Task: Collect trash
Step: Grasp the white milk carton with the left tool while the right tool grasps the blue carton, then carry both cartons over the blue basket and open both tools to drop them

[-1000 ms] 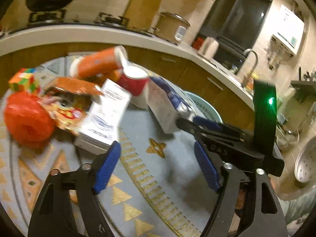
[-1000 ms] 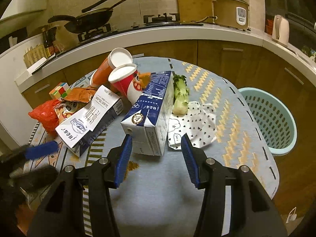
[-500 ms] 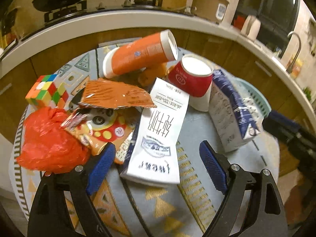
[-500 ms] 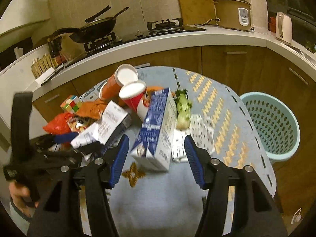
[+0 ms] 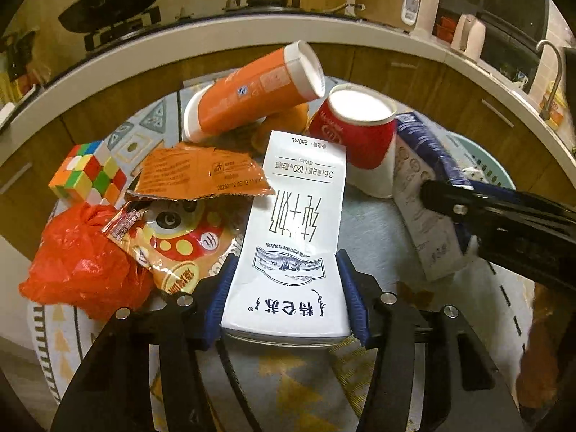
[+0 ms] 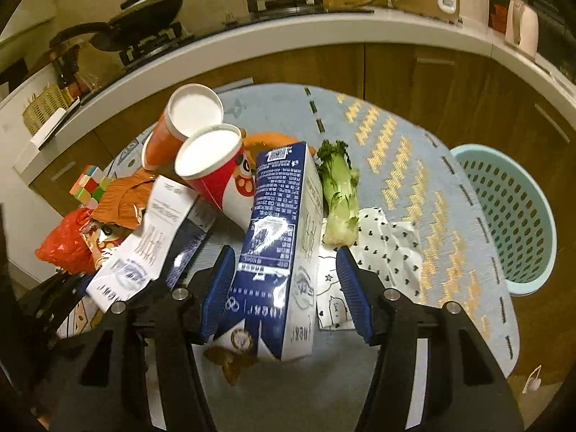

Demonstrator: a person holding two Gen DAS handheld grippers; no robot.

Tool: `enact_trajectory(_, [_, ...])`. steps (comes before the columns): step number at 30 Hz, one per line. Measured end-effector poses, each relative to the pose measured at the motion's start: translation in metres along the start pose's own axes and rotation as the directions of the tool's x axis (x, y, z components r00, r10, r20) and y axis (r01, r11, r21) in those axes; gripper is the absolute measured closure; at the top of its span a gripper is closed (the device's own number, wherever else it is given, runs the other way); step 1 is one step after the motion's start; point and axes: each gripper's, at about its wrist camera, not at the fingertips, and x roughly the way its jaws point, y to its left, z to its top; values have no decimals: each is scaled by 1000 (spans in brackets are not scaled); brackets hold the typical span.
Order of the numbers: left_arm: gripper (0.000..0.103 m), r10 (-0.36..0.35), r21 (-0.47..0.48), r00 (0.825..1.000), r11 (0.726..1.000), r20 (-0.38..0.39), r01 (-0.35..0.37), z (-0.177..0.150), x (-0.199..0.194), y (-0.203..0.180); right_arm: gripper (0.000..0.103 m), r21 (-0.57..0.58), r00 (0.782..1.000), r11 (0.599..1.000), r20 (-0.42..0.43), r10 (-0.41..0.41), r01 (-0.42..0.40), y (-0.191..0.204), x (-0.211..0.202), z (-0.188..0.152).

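Straddling the white milk carton (image 5: 293,248), the left claw (image 5: 286,300) is sitting with both blue pads right against its sides, apparently gripping, though no squeeze is showing. The right claw (image 6: 284,289) is standing wide around the blue milk carton (image 6: 279,248), its left pad touching, its right pad apart. Closing squarely and lifting straight should be keeping the red cup (image 6: 216,172) beyond undisturbed; the teal basket (image 6: 511,216) is waiting far right of the right claw, past the tabletop (image 6: 464,288).

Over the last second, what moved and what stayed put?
Both tongs advanced. The left tongs now bracket the white milk carton; the right tongs straddle the blue milk carton, with a gap on its right side. No clear grip or lift yet. The cups, wrappers, red bag and basket are unmoved.
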Motion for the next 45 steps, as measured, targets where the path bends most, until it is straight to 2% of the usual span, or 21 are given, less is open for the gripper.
enact_trajectory(1, [51, -2, -1, 1000, 1000, 9, 2, -1, -3, -1, 49, 4, 1000, 1000, -10, 5, -5, 0, 3, 1])
enact_trajectory(4, [51, 1, -2, 1000, 1000, 29, -1, -7, -13, -5, 71, -2, 999, 999, -33, 33, -33, 1, 7, 3])
enact_trajectory(5, [51, -1, -4, 999, 1000, 35, 1, -9, -17, -5, 75, -11, 999, 1000, -33, 27, -27, 3, 6, 3])
enact_trajectory(7, [51, -7, -6, 998, 1000, 55, 7, -14, -23, -8, 75, -26, 999, 999, -28, 18, -19, 4, 3, 2])
enact_trajectory(12, [51, -44, -1, 992, 999, 117, 44, -17, -40, -15, 75, -11, 998, 999, 15, 53, -53, -4, -18, 0])
enact_trajectory(17, [51, -76, 14, 973, 997, 219, 74, -12, -71, -30, 75, 23, 991, 995, 92, 98, -101, -19, -49, 6])
enact_trajectory(20, [51, -87, 22, 963, 996, 254, 84, -3, -84, -38, 75, 44, 982, 991, 144, 119, -127, -31, -67, 11])
enact_trajectory(27, [51, -135, 63, 948, 990, 289, 122, 29, -90, -76, 75, 90, 960, 991, 268, 76, -103, -77, -109, 21])
enact_trajectory(32, [51, -181, 101, 948, 982, 263, 160, 57, -71, -117, 75, 168, 948, 985, 317, -7, -49, -133, -126, 26])
enact_trajectory(35, [51, -215, 117, 952, 974, 220, 194, 78, -48, -150, 75, 236, 948, 972, 313, -61, -15, -173, -127, 26])
enact_trajectory(38, [51, -248, 135, 952, 965, 182, 226, 91, -27, -175, 75, 302, 951, 953, 293, -102, 9, -211, -124, 22])
enact_trajectory(41, [51, -308, 136, 946, 946, 104, 293, 104, 5, -207, 75, 365, 957, 929, 247, -154, 55, -250, -110, 17])
enact_trajectory(45, [51, -352, 119, 936, 929, -1, 350, 109, 47, -239, 75, 414, 966, 905, 179, -186, 98, -285, -89, 6])
